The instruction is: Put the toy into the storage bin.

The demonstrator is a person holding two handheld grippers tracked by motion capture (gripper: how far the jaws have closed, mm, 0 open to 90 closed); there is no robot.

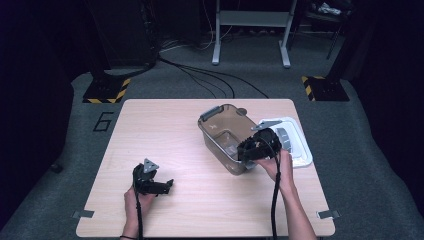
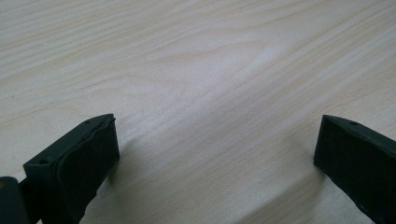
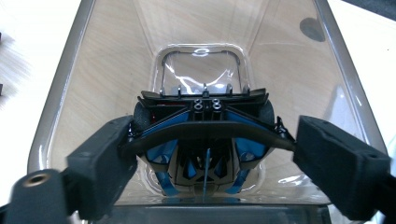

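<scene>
The toy racing car sits inside the clear smoky plastic box, which stands in the right half of the tabletop, nearer to the far edge than to the person's edge. The car is blue and black, of hard glossy plastic, and I judge it light but fragile: its wide thin wing and small fins could snap or bend under pressure. The body between the wheels looks like the safer place to hold, not the wing tips. The right gripper reaches into the box with its jaws on both sides of the car; the one jaw touches the wing end, the other stands just apart, so the grip looks released. The box walls are smooth, stiff and slippery, with a grey handle at the far end. Its white lid lies beside it toward the right edge. The left gripper rests spread wide over bare pale wood.
</scene>
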